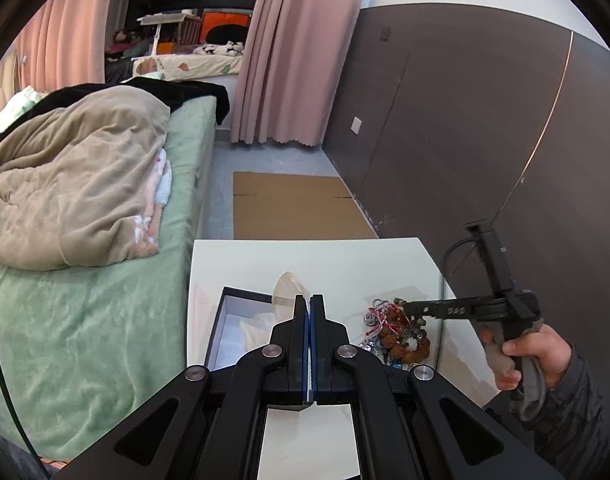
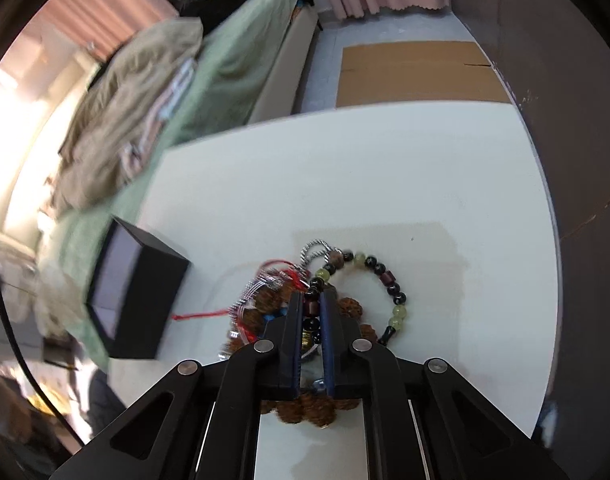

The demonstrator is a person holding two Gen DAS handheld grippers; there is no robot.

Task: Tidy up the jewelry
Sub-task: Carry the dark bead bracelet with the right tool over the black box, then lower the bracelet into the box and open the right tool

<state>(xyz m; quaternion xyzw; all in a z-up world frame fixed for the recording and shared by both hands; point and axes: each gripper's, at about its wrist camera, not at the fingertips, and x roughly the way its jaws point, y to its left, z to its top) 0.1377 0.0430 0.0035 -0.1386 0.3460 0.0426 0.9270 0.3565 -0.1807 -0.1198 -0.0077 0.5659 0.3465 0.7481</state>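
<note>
A pile of jewelry (image 1: 397, 334) lies on the white table (image 1: 345, 256), right of an open black box (image 1: 241, 324). My left gripper (image 1: 309, 300) is shut and empty, above the box's right edge. My right gripper (image 2: 312, 299) is low over the pile, its jaws closed on a bracelet of dark and pale green beads (image 2: 385, 280). Brown seed beads (image 2: 317, 408), a red cord (image 2: 209, 314) and silver chains (image 2: 317, 250) lie under and around it. The box (image 2: 137, 292) also shows in the right wrist view, to the left. The right gripper (image 1: 405, 305) shows in the left wrist view.
A pale fabric pouch (image 1: 289, 290) stands behind the box. A bed (image 1: 105, 280) with a green sheet and a beige quilt borders the table's left side. A dark wall (image 1: 485, 140) runs along the right. Flat cardboard (image 1: 293, 206) lies on the floor beyond the table.
</note>
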